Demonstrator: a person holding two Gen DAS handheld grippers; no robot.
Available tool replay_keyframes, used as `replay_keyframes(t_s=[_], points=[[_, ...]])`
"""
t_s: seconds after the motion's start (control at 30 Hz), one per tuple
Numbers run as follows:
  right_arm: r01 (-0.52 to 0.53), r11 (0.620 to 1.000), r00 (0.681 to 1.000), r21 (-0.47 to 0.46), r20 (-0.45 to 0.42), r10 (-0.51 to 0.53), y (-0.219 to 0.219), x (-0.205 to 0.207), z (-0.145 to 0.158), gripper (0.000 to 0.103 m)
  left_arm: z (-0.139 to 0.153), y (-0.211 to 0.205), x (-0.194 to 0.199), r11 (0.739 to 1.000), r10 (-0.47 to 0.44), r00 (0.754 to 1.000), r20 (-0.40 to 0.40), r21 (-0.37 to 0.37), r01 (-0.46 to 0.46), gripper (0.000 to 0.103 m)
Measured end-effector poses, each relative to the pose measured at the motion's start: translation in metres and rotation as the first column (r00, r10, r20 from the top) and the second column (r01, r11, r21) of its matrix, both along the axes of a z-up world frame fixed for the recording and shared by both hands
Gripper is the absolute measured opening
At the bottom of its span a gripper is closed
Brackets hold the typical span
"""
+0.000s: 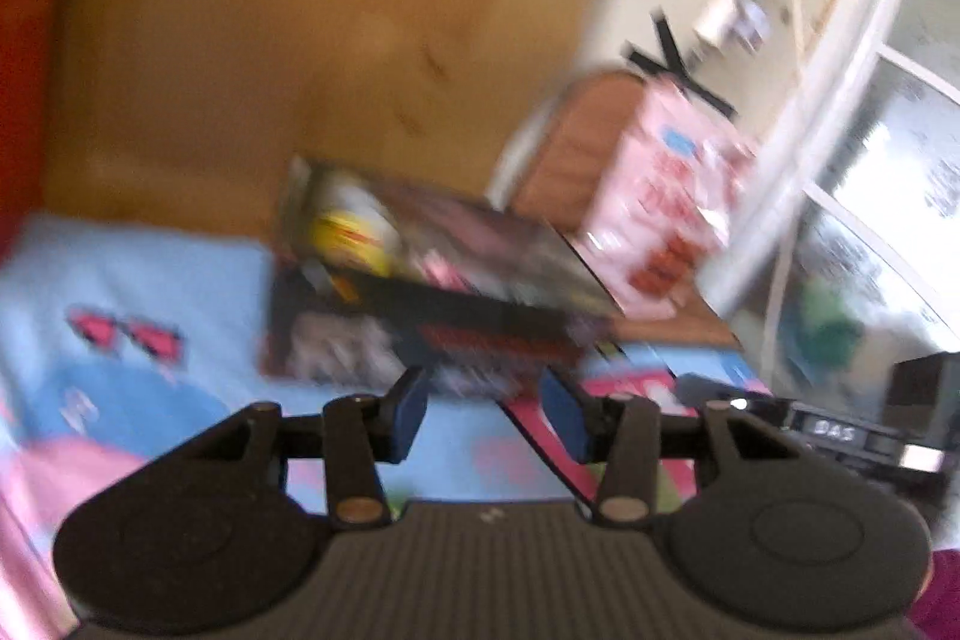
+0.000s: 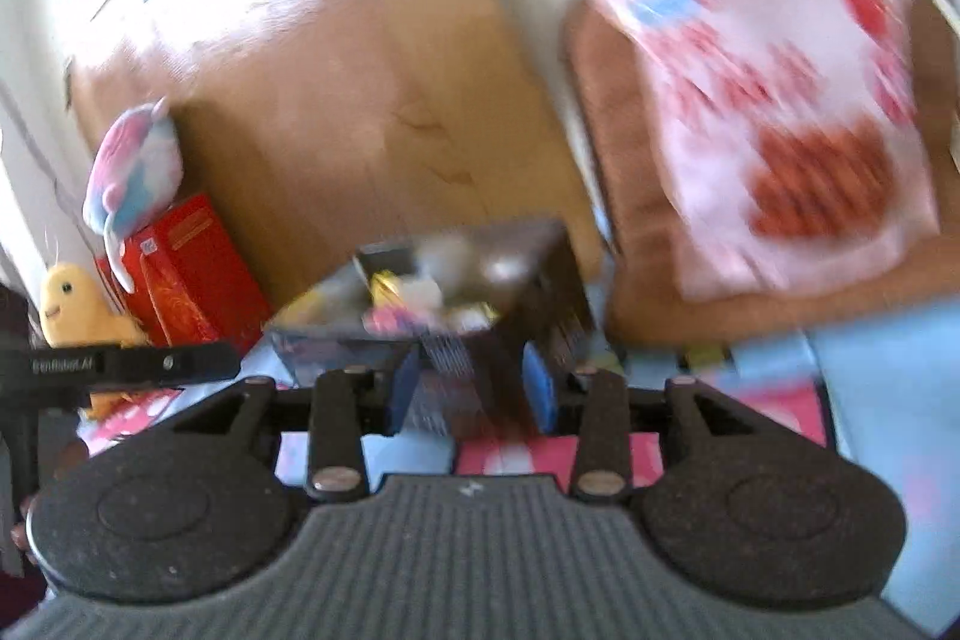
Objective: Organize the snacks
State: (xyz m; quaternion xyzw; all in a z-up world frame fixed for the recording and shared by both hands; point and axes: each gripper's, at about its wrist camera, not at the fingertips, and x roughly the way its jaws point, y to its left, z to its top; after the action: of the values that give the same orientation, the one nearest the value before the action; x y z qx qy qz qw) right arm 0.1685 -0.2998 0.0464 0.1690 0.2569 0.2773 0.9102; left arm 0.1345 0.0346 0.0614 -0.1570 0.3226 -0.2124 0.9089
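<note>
A dark open box (image 1: 420, 292) with several snack packets inside lies on a blue and pink patterned cloth (image 1: 150, 280), against a wooden panel. My left gripper (image 1: 486, 394) is open just short of the box's near edge, with nothing between its blue pads. The right wrist view shows the same box (image 2: 468, 280), its near corner reaching between the pads of my right gripper (image 2: 471, 370). The pads stand apart and do not seem to press on it. A pink snack bag (image 1: 666, 196) (image 2: 780, 112) leans on a brown surface to the right. Everything is blurred.
The wooden panel (image 2: 360, 70) rises behind the box. At the left stand a red box (image 2: 192, 274), a pastel plush toy (image 2: 132, 166) and a yellow plush toy (image 2: 72, 304). A black clock (image 1: 840, 430) and a window (image 1: 888, 196) lie to the right.
</note>
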Motion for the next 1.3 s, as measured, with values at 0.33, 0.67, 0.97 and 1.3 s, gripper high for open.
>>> replay_keyframes(t_s=[0.33,0.67,0.97,1.3], points=[[-0.036,0.992,0.968,0.124,-0.242,0.066,0.002,-0.051,-0.045,0.047,-0.030,-0.046,-0.021,0.993,-0.115,0.986,-0.118,-0.010,0.114,0.043],[-0.133,0.986,0.990,-0.096,-0.057,0.128,0.018,-0.086,-0.028,0.061,-0.031,-0.053,-0.024,0.993,-0.120,0.983,-0.139,0.004,0.122,0.043],[-0.215,0.930,0.974,-0.299,0.008,0.228,0.021,-0.066,-0.039,0.087,-0.043,-0.071,-0.014,0.991,-0.124,0.977,-0.174,0.024,0.130,0.041],[-0.235,0.892,0.955,-0.387,0.081,0.286,0.053,-0.073,-0.039,0.073,-0.039,-0.069,-0.006,0.991,-0.130,0.978,-0.161,0.005,0.133,0.029]])
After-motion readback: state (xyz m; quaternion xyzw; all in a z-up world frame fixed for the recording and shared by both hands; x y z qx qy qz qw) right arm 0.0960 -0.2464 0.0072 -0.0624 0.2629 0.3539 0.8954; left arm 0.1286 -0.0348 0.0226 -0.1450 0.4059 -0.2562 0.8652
